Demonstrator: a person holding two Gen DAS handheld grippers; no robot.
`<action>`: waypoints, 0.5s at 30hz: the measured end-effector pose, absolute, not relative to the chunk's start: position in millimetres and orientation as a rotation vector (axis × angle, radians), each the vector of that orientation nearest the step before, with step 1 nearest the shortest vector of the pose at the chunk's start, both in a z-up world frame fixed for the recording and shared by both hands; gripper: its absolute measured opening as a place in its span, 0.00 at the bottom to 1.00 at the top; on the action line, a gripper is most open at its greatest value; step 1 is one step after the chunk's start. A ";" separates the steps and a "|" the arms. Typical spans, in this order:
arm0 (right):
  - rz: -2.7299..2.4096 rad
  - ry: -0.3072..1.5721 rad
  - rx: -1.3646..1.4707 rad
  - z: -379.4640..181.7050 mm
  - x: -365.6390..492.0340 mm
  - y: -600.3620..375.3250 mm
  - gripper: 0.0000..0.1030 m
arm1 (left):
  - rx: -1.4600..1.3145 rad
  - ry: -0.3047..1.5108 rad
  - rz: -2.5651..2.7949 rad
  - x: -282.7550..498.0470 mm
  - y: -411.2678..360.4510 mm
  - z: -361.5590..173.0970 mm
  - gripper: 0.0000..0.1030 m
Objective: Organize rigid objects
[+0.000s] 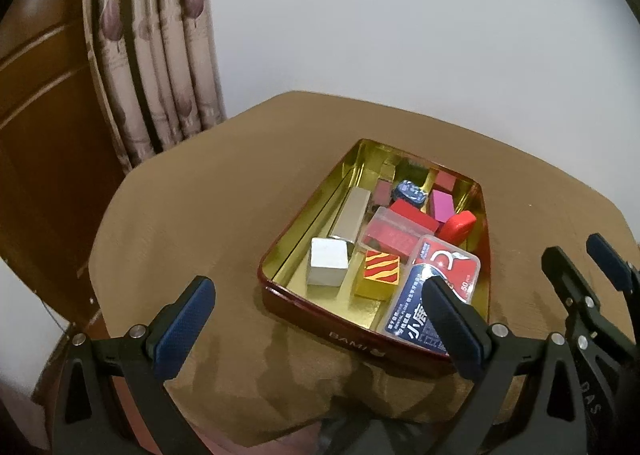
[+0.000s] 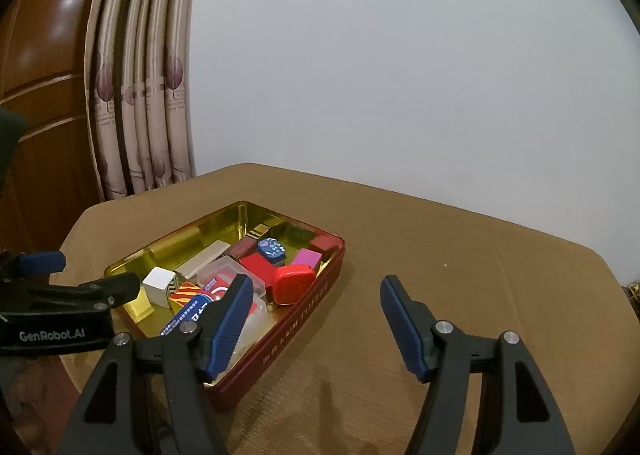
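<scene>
Where your left wrist camera looks down, your left tool (image 1: 320, 331) hangs over the near edge of the worktop (image 1: 192, 215) with its two blue-padded fingers (image 1: 186, 327) spread wide apart and nothing between them. Ahead of it the red tin (image 1: 320, 321), gold inside, sits on the brown worktop, and the tool's right-side finger overlaps the tin's near right corner in this view; you cannot tell from it whether they touch. Inside the tin you have a silver cube (image 1: 328, 267) near the front left, a long silver bar (image 1: 352, 215) behind it along the left wall, a gold block with red and yellow stripes (image 1: 378, 275) just beside the cube, a blue card box (image 1: 416, 315) at the front right, a clear lidded box with red contents (image 1: 394, 235) in the middle, a red oval case (image 1: 456, 227) against the right wall, a pink block (image 1: 442, 205) behind that, and a small blue patterned piece (image 1: 408, 191) farther back. Your right tool (image 1: 580, 267) shows at the right edge of this view. From your right wrist camera, the right tool (image 2: 316, 323) is likewise parted wide and holds nothing, above the worktop (image 2: 460, 255) to the right of the tin (image 2: 296, 335); its left-side finger crosses the tin's near end in this view. The red oval case (image 2: 292, 285) lies against the tin's right wall, the pink block (image 2: 306, 259) just behind it, the silver cube (image 2: 160, 285) toward the left. Your left tool (image 2: 84, 273) enters from the left edge, by the tin's left end. Patterned curtains (image 2: 136, 95) hang behind the worktop's far left corner.
</scene>
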State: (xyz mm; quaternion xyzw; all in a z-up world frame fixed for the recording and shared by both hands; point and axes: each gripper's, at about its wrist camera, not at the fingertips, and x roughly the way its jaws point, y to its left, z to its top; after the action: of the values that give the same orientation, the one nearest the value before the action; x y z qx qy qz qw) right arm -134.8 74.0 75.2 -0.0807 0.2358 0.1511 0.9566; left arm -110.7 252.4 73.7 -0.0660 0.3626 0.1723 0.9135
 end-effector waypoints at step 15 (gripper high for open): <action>0.317 0.487 -0.165 73.1 -132.7 75.4 0.66 | -0.115 0.743 0.313 -112.7 241.7 76.7 0.99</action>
State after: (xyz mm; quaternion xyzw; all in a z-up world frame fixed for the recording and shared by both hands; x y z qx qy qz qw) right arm -132.7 75.4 73.1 -0.0812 0.2398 0.1562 0.9547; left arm -112.7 241.7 76.7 -0.0559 0.3612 0.1524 0.9183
